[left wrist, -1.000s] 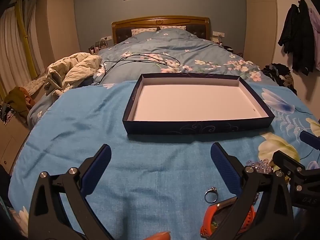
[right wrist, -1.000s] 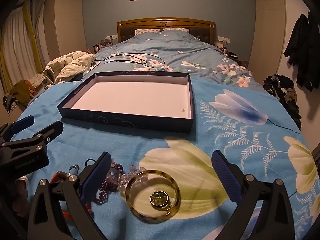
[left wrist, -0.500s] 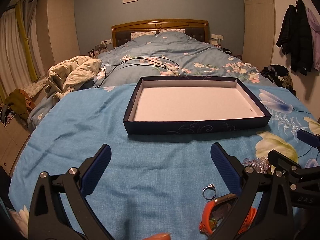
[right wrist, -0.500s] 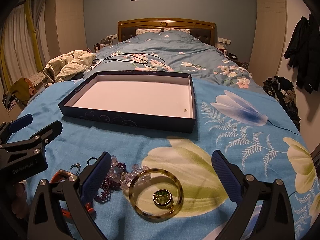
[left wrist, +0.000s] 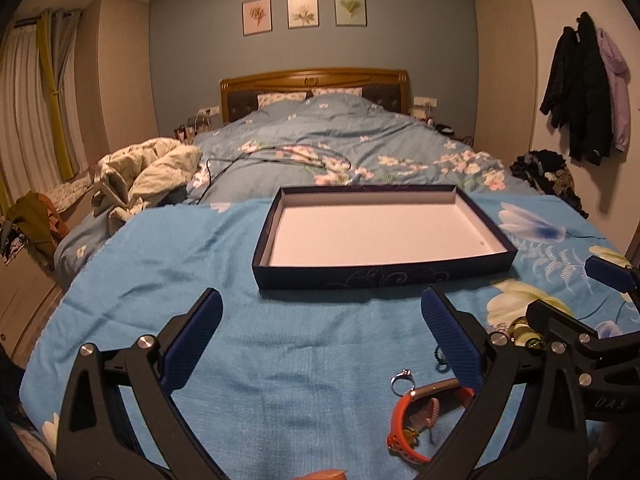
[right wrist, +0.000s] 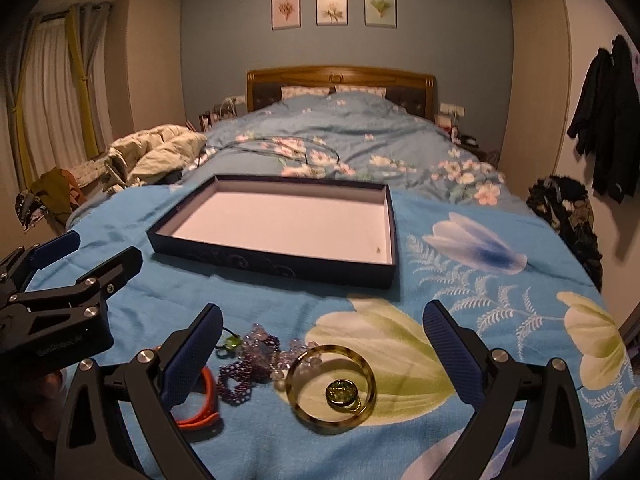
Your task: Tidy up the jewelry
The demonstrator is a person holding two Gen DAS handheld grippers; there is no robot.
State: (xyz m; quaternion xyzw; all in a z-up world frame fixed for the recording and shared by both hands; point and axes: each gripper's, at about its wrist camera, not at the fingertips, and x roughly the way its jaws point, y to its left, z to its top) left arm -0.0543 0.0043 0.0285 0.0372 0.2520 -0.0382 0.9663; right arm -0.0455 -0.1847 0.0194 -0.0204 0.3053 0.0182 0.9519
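Both hand-held grippers, left [left wrist: 320, 334] and right [right wrist: 320, 340], hang released above the bed [right wrist: 460, 304]; the tortoiseshell bangle [right wrist: 332, 388] encircles a green ring [right wrist: 341, 392]; the navy box [right wrist: 280, 224] lies beyond.

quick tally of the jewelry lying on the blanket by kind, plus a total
bangle: 1
rings: 2, silver ring and green-stone ring
bead strands: 2, purple beads and clear beads
orange band: 1
green pendant: 1
total: 7, none yet in the box; the bead pile is tangled, so more strands may be hidden
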